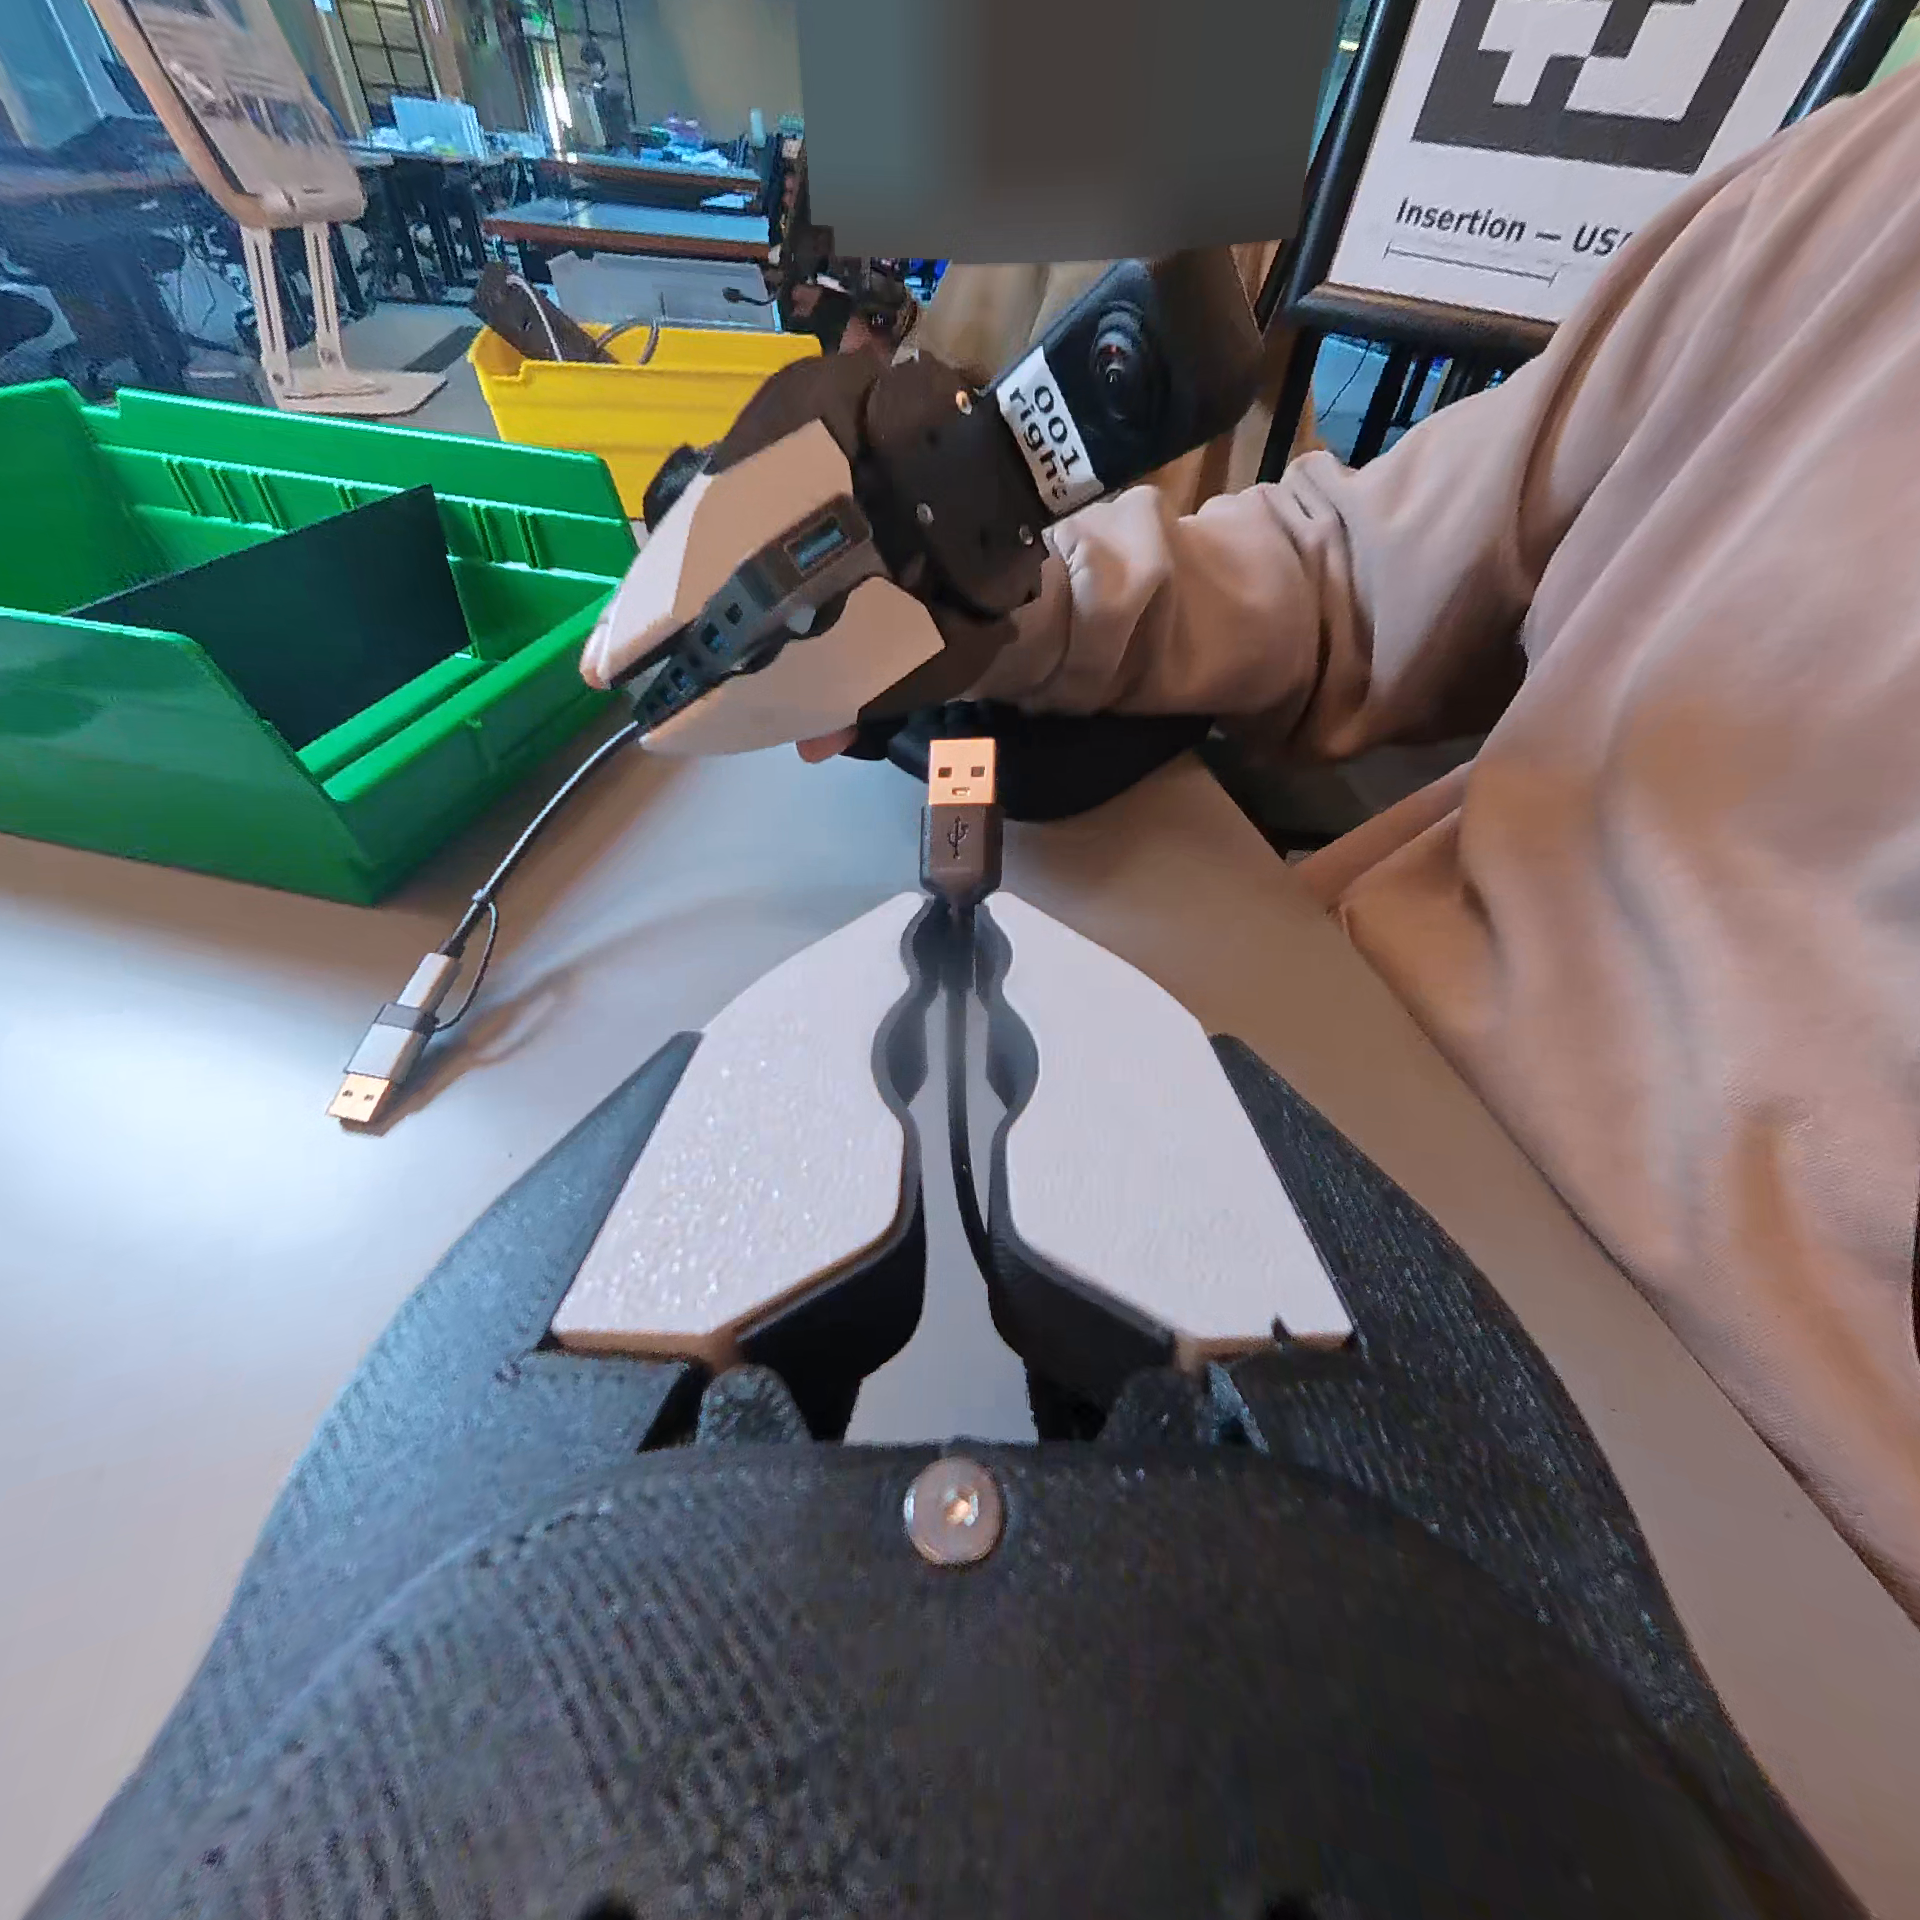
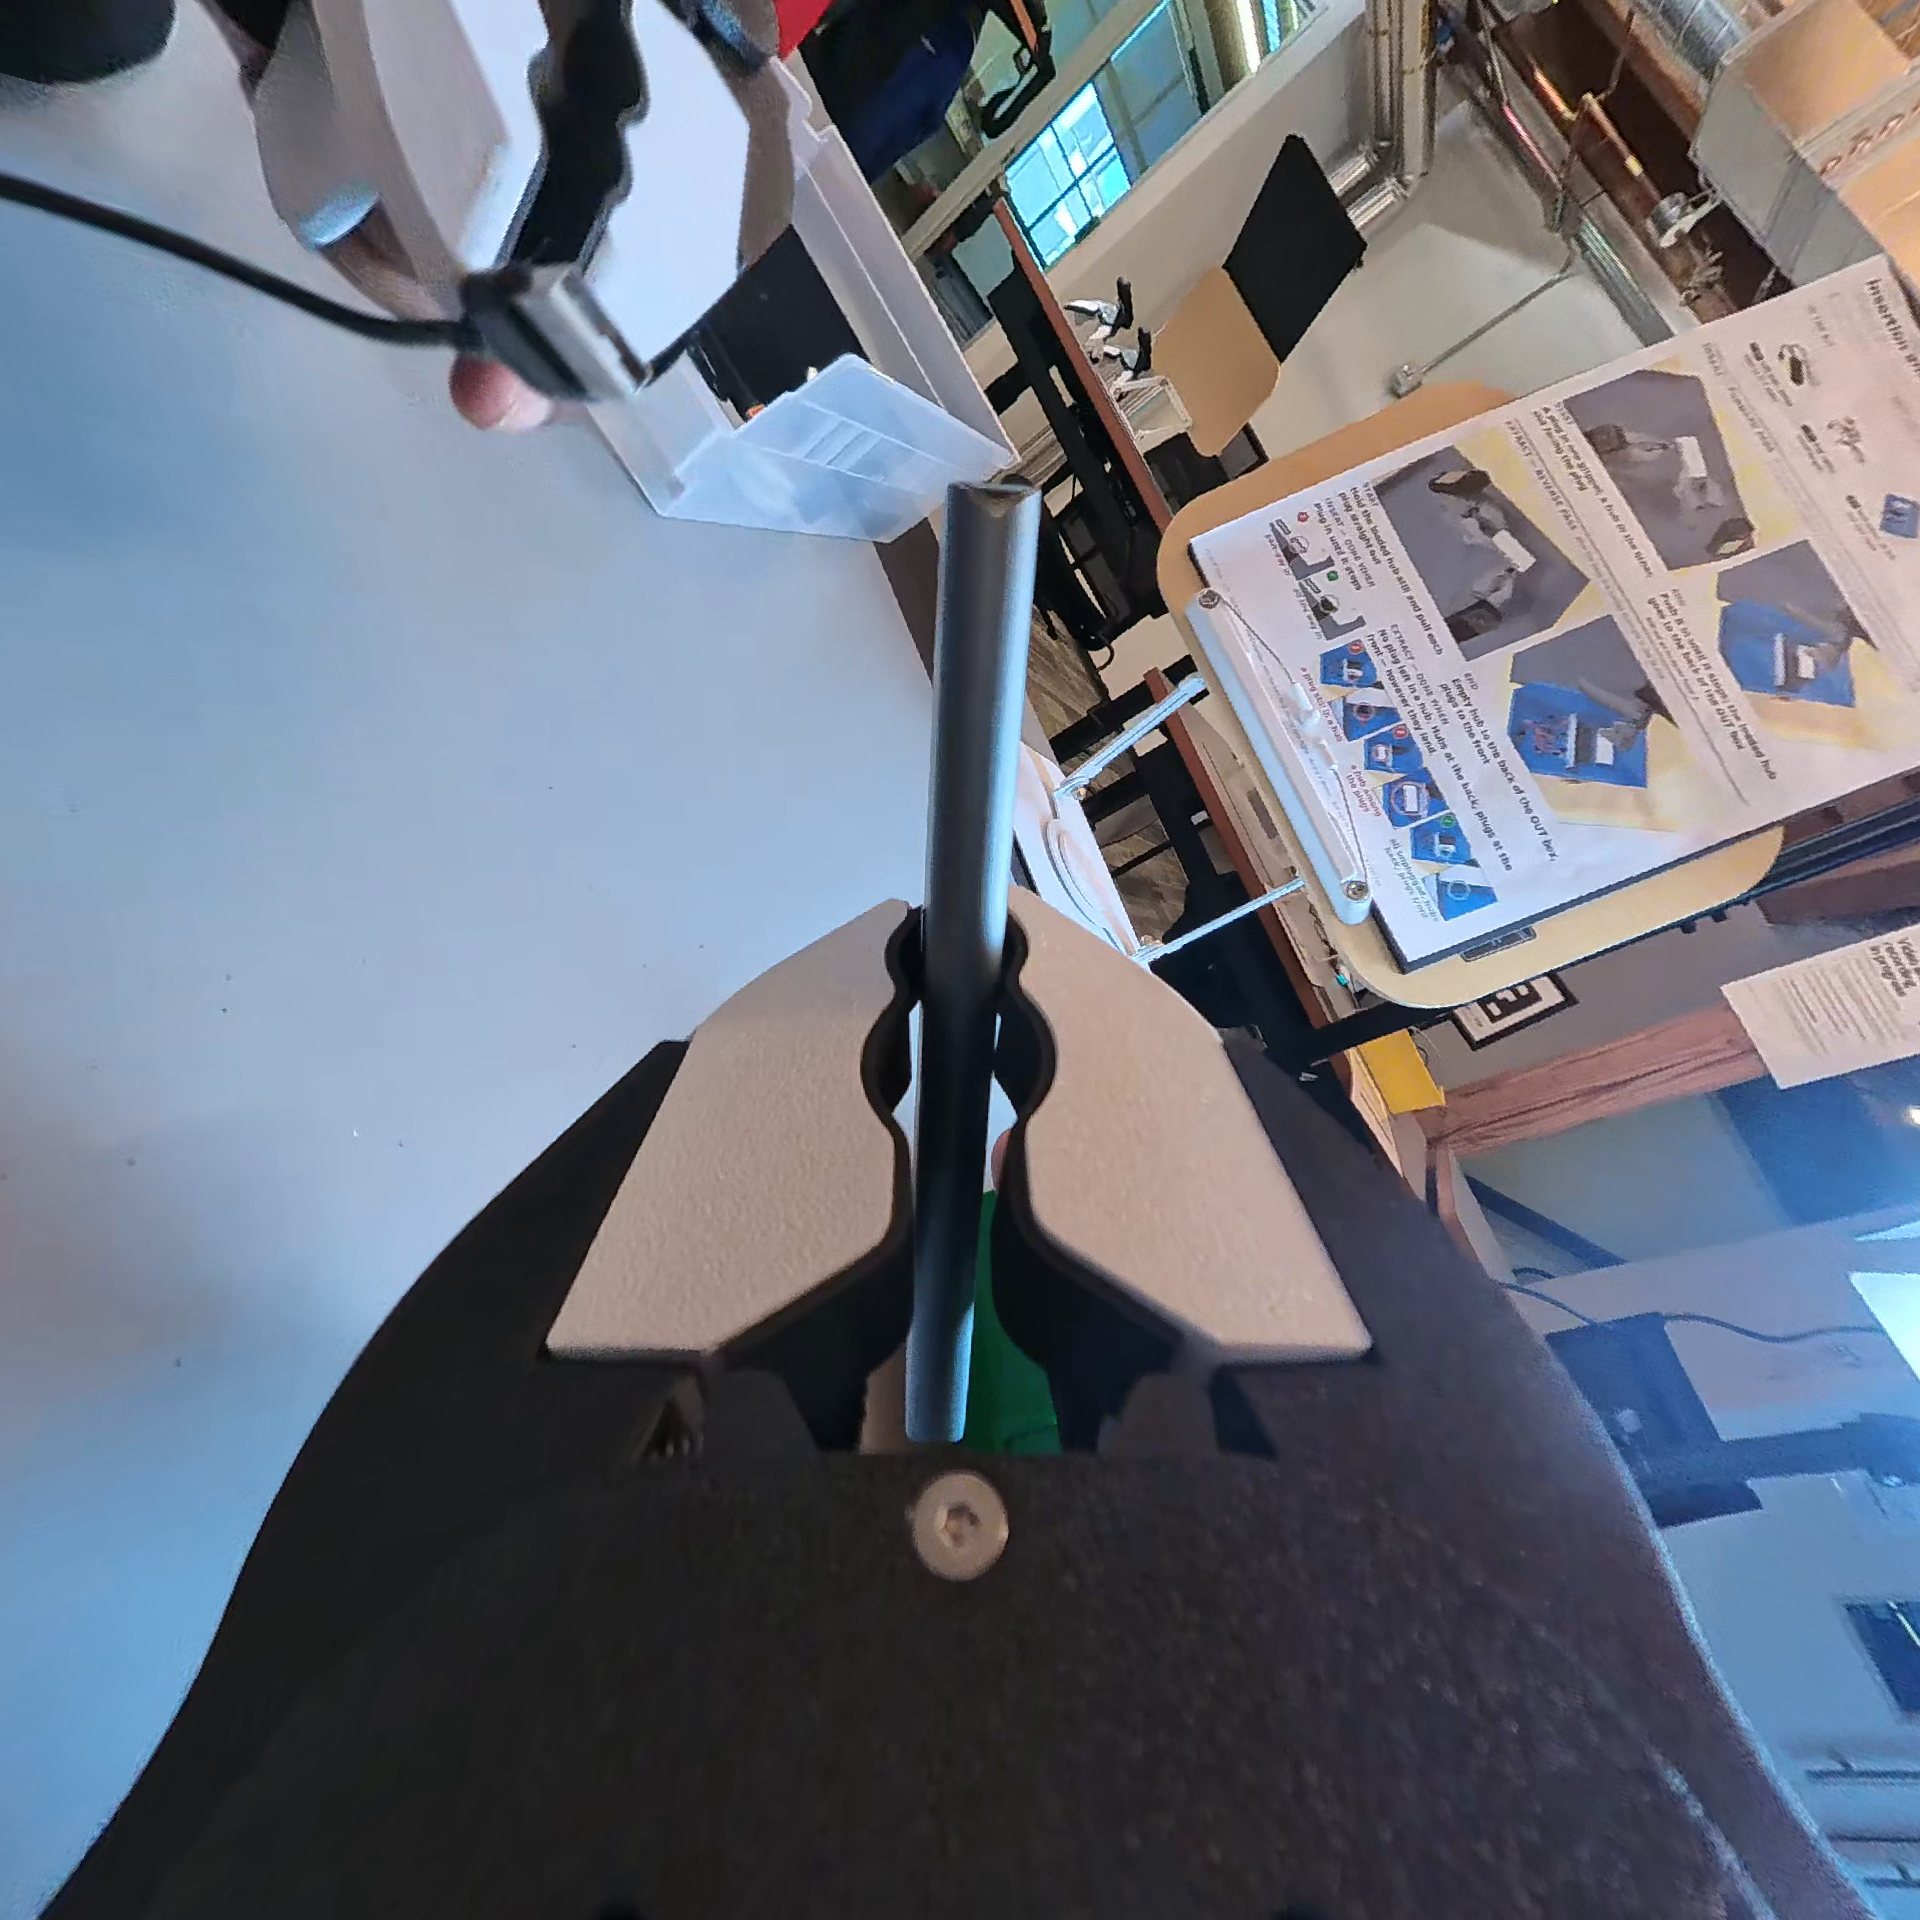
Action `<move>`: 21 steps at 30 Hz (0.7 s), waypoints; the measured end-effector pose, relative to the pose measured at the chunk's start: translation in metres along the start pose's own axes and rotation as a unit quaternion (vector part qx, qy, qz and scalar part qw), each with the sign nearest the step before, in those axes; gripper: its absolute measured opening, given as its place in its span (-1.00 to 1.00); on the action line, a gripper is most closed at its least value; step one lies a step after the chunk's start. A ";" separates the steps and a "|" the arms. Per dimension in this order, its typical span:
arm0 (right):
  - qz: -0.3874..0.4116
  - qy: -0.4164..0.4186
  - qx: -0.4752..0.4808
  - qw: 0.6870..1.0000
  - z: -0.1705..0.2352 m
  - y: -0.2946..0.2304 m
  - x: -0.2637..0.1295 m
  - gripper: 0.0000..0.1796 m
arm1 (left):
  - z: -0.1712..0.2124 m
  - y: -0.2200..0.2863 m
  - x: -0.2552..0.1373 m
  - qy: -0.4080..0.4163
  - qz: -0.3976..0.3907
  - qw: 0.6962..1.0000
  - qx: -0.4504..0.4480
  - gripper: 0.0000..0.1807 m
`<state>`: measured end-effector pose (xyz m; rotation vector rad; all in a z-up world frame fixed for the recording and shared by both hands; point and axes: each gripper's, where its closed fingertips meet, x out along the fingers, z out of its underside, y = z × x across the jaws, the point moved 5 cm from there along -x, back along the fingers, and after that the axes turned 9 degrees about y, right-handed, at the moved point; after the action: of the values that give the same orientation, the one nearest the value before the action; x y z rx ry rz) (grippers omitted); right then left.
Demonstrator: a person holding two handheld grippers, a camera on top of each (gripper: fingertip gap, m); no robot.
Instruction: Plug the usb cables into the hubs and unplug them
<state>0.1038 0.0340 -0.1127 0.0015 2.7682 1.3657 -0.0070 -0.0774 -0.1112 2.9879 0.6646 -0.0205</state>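
On my pale desk (image 1: pixel 208 1195), my left tongs (image 1: pixel 958 914) pinch the black USB cable (image 1: pixel 961 821), plug pointing up. My right tongs (image 2: pixel 961 935) squeeze the grey hub (image 2: pixel 982 675), ports facing the plug, ready for plugging.

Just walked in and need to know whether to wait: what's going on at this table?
A person is working two handheld grippers over the table. The left gripper is shut on a black USB cable just behind its plug, which points at the grey USB hub clamped in the right gripper. Plug and hub are apart, so nothing is plugged in yet. The hub's own cable dangles onto the table, beside a green bin.
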 end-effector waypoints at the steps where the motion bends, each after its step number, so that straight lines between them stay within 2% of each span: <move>1: 0.000 -0.001 -0.002 1.000 0.000 0.000 0.000 -0.87 | -0.001 0.000 0.000 0.003 0.001 1.000 0.000 -0.93; 6: 0.002 -0.004 -0.007 1.000 0.001 0.000 0.000 -0.87 | -0.004 -0.003 -0.002 0.006 -0.019 1.000 0.012 -0.93; 8: 0.007 -0.006 -0.008 1.000 0.001 0.002 0.000 -0.87 | -0.013 -0.011 -0.005 0.016 -0.063 0.997 0.036 -0.93; 10: 0.016 -0.013 -0.008 1.000 0.002 0.004 0.000 -0.87 | -0.030 -0.023 -0.014 0.017 -0.144 0.986 0.085 -0.93; 11: 0.022 -0.015 -0.007 1.000 0.003 0.006 -0.001 -0.87 | -0.040 -0.029 -0.019 0.012 -0.198 0.972 0.125 -0.93; 13: 0.032 -0.020 -0.002 0.999 0.005 0.009 -0.001 -0.87 | -0.061 -0.033 -0.030 -0.004 -0.302 0.926 0.225 -0.93; 15: 0.038 -0.024 0.004 0.999 0.007 0.011 -0.001 -0.87 | -0.070 -0.025 -0.031 -0.040 -0.348 0.876 0.331 -0.93; 16: 0.039 -0.024 0.007 0.999 0.008 0.011 -0.001 -0.87 | -0.067 -0.016 -0.023 -0.059 -0.327 0.869 0.367 -0.93; 17: 0.040 -0.025 0.010 0.999 0.009 0.011 0.000 -0.87 | -0.059 -0.007 -0.014 -0.078 -0.282 0.880 0.375 -0.93; 19: 0.042 -0.029 0.013 0.999 0.010 0.012 0.000 -0.87 | -0.035 0.011 0.004 -0.097 -0.172 0.924 0.327 -0.89; 21: 0.046 -0.030 0.012 0.998 0.010 0.013 -0.001 -0.87 | -0.018 0.019 0.011 -0.095 -0.101 0.951 0.275 -0.89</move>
<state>0.1047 0.0498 -0.1087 0.1695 2.7658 1.3296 0.0106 -0.0888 -0.0918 3.3410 1.0925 -0.5931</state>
